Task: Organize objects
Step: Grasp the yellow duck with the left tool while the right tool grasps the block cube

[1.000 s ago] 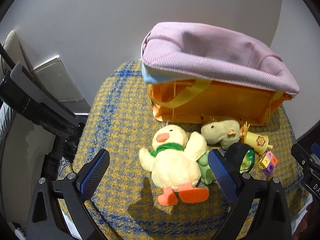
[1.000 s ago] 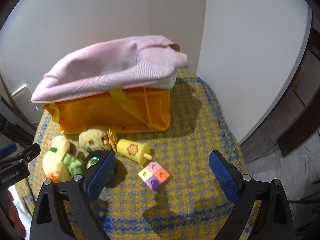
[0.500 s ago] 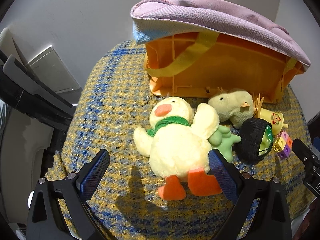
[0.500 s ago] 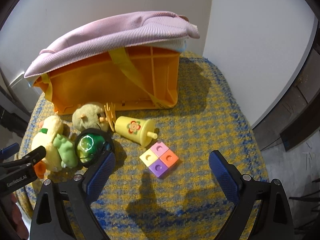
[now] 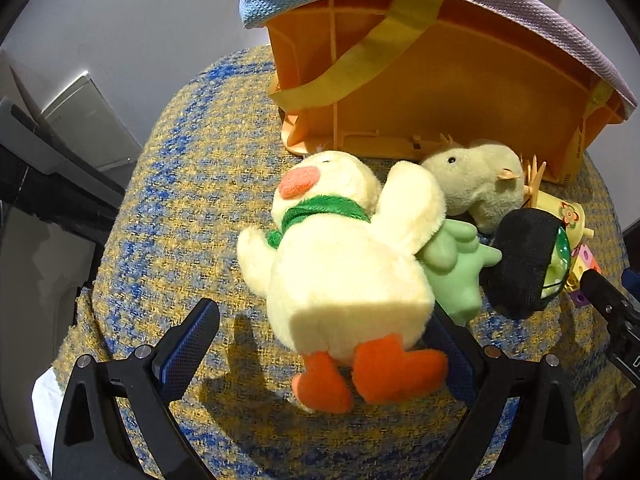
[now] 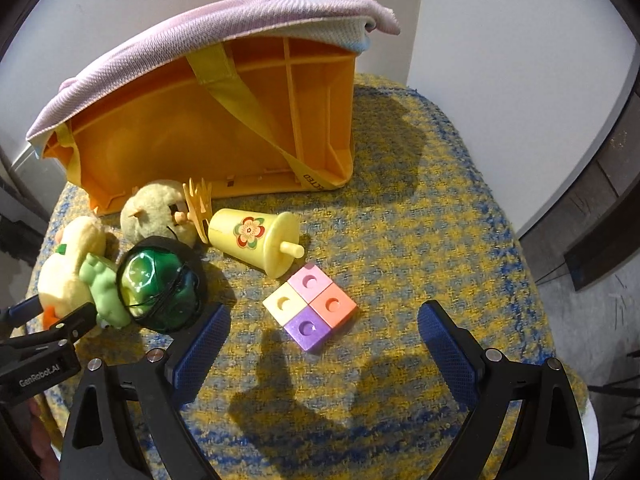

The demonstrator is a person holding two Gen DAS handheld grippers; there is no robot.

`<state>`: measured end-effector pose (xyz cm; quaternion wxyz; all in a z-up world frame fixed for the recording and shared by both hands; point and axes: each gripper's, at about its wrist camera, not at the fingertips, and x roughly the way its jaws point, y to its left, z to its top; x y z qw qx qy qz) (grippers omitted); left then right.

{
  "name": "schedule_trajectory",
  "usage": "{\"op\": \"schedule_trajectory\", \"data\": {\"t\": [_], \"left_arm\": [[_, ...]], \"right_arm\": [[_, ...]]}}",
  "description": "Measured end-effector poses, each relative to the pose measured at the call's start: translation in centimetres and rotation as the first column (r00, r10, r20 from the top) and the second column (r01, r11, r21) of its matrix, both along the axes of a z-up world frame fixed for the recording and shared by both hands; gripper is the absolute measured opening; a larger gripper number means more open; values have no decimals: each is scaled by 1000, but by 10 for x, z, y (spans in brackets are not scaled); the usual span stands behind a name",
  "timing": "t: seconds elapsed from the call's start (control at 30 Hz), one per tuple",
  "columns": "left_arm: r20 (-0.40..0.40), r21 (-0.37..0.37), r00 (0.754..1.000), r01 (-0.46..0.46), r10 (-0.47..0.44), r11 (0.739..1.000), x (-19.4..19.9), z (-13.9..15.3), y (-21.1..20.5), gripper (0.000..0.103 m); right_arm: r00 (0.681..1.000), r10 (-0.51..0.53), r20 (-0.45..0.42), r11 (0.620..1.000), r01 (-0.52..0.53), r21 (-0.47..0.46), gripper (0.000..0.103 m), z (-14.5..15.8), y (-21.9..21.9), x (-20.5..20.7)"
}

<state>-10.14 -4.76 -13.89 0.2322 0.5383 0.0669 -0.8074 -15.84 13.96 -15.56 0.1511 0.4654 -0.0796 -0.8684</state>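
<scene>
Yellow-blue check cloth (image 6: pixel 420 208) — orange basket (image 6: pixel 224 120), perhaps pink-lined.

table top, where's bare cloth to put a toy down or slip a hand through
Free: the cloth right of the four-colour block square and the orange bin; also left of the duck plush. Crowded: duck, green figure, black-netted green ball, yellow toy cup bunched before the bin.

Tabletop (image 6: pixel 420 208): yellow-blue woven cover.
Back edge: orange basket (image 6: pixel 192 136).
Left side: duck plush (image 5: pixel 344 264), green plush (image 5: pixel 480 188), green ball (image 6: pixel 160 288).
Middle: yellow cup (image 6: pixel 256 240), four-colour block (image 6: pixel 310 306).
</scene>
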Motion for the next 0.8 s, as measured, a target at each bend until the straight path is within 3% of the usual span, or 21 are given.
{"op": "schedule_trajectory", "data": {"t": [0.17,0.27,0.5,0.73,0.8], "left_arm": [[-6,-11,1000,15,-15,1000,-3,-4,-1,95],[-3,-4,1000,27,-27,1000,-4,-7,0,78],[-25,-20,999,32,-33,999,-1,-8,6,64],[-37,-19,999,21,-22,1000,6,-6,4,60],[-38,-20,999,13,-14,1000,8,-5,3,60]], "right_arm": [[1000,5,15,1000,-5,7,95,-9,-7,-7],[1000,6,24,1000,-7,15,95,-14,-9,-11],[999,-3,38,1000,2,29,94,-22,-10,-18],[999,8,46,1000,-8,6,56,-23,-7,-16],[999,10,40,1000,-9,-4,56,-21,-5,-14]]}}
